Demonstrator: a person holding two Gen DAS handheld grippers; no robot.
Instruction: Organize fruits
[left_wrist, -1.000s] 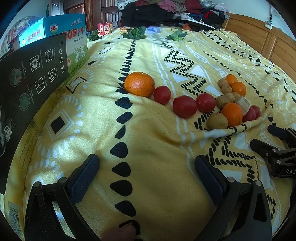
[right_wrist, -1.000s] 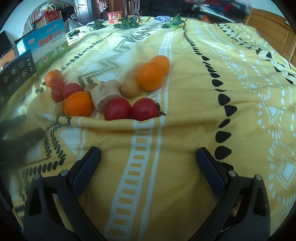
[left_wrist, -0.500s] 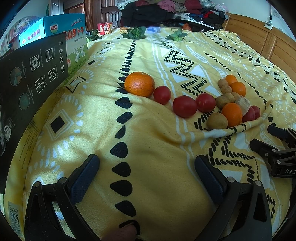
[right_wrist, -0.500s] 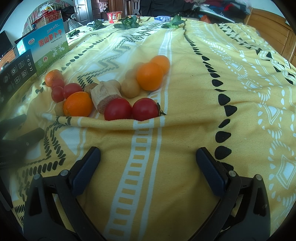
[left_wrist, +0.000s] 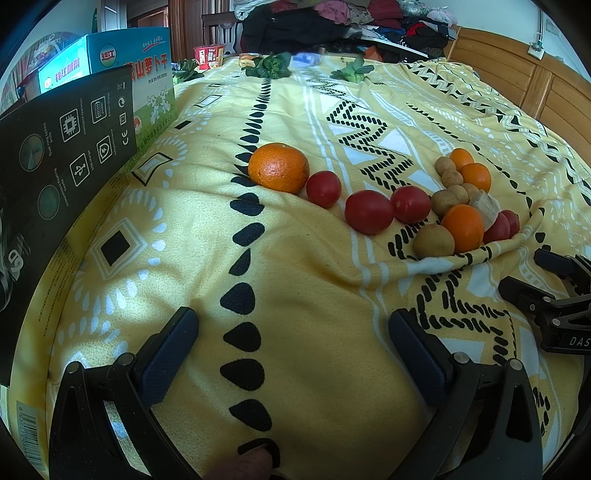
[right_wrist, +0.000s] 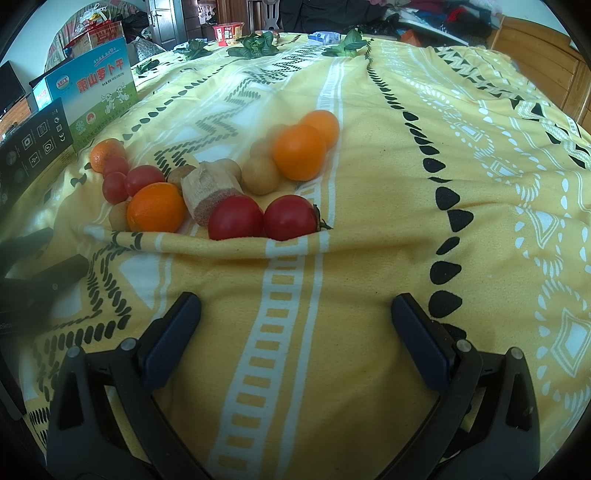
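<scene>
Hovering: I am holding both sets of jaws low over the bed (left_wrist: 332, 332), each pointing forward across the yellow patterned blanket (right_wrist: 369, 258).

Left gripper (left_wrist: 293, 345): I am keeping its jaws spread wide, with nothing between the blue pads (left_wrist: 168, 352); only blanket is showing in the gap.

Right gripper (right_wrist: 295, 332): I am keeping its jaws spread wide too, gripping nothing; in the left wrist view it is showing as a black frame at the right edge (left_wrist: 554, 306).

Big orange (left_wrist: 278, 168): it is sitting well ahead of my left jaws, at the left end of a row, just beside a small tomato (left_wrist: 323, 188).

Row tomatoes: two more (left_wrist: 369, 212) and (left_wrist: 410, 204) are lying side by side, touching, to the right of the small one.

Pile: three smaller oranges (right_wrist: 300, 152), (right_wrist: 320, 124), (right_wrist: 156, 208), several round tan fruits (right_wrist: 260, 175) and a cut pale chunk (right_wrist: 212, 194) are crowding together in a fold of the blanket.

Front tomatoes: two (right_wrist: 236, 218) and (right_wrist: 290, 218) are pressing together at the fold's near edge, straight ahead of my right jaws and well apart from them.

Boxes: a black printed box (left_wrist: 62, 155) is standing at the bed's left edge, with a blue-green carton (left_wrist: 144, 81) behind it.

Far end: leafy greens (right_wrist: 255, 44) are lying on the blanket.
</scene>
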